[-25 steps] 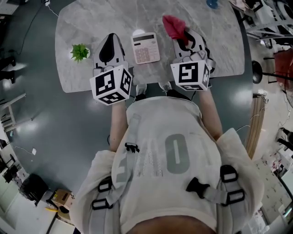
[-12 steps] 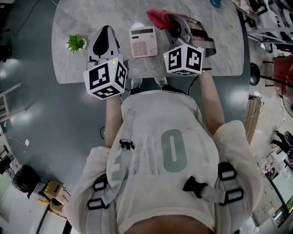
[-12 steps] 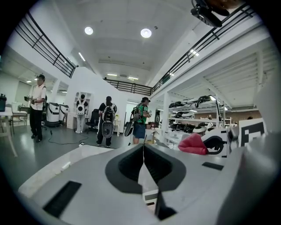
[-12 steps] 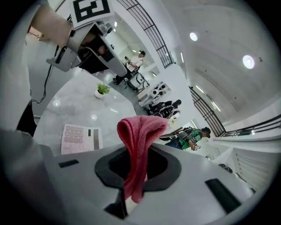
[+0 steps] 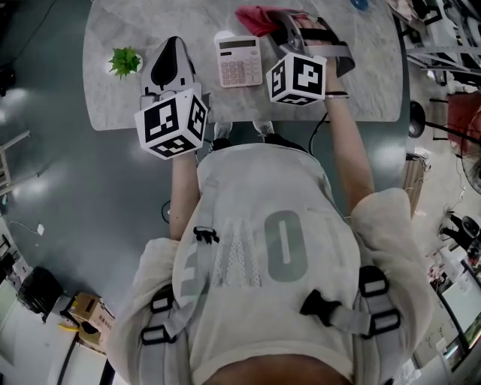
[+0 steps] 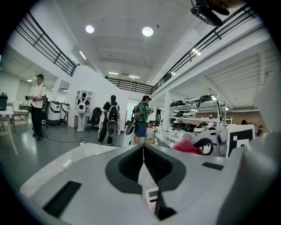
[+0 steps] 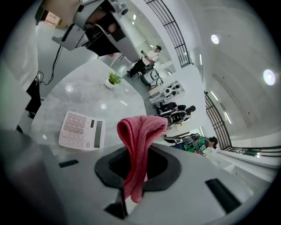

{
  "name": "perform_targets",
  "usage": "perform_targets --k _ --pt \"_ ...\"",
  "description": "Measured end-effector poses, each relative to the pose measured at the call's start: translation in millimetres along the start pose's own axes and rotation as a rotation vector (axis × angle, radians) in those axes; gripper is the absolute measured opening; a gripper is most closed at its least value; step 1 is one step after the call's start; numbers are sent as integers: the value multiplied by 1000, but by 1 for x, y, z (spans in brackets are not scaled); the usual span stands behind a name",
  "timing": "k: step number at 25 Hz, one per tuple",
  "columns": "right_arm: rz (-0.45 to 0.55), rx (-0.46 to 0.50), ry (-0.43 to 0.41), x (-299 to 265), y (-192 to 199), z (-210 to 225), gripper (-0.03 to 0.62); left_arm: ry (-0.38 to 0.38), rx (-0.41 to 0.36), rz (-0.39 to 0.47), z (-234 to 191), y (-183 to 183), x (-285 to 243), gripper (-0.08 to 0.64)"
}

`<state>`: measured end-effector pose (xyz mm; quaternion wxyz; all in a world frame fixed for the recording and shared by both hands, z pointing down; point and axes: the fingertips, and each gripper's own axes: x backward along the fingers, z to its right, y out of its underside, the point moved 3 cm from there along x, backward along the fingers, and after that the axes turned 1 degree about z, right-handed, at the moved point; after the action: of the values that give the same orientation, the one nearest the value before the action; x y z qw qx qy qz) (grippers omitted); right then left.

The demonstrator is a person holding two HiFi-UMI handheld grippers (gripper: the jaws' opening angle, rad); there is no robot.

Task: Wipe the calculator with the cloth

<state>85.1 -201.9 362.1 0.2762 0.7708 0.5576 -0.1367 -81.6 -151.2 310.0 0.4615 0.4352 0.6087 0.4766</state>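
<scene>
A grey marbled tabletop with rounded corners (image 5: 368,83) fills the upper part of the head view, and below it stands the person in a pale short-sleeved shirt with grey backpack straps (image 5: 270,256), both forearms stretched out over the table's near edge. The left gripper (image 5: 172,46), white with a black jaw lining and a cube of square markers (image 5: 173,124) at its rear, hangs over the left part of the table. In the left gripper view its jaws (image 6: 143,147) are pressed together with nothing between them, pointing out into a white hall where several people stand. The right gripper (image 5: 284,30), with its own marker cube (image 5: 297,78), reaches further in over the table and is turned toward the left. Its jaws (image 7: 136,162) are clamped on a red towelling cloth (image 7: 139,140), which rises from them in a folded loop and droops over. A pale rectangular calculator with pinkish keys and a dark display (image 5: 240,62) lies flat on the table between the two grippers, display end away from the person. The cloth (image 5: 254,19) sits beyond the calculator's far right corner, near it but apart from it; in the right gripper view the calculator (image 7: 82,130) lies left of the cloth. A small green plant in a white pot (image 5: 125,60) stands near the table's left edge, left of the left gripper.
</scene>
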Motion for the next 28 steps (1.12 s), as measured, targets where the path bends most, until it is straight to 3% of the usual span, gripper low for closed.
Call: perform_targets --k 9,28 --pt "-75 118 -162 -42 9 -51 55 -23 12 -7 -11 5 11 21" --pt "-183 108 -309 -80 27 -117 55 -56 29 -37 -29 19 21 21"
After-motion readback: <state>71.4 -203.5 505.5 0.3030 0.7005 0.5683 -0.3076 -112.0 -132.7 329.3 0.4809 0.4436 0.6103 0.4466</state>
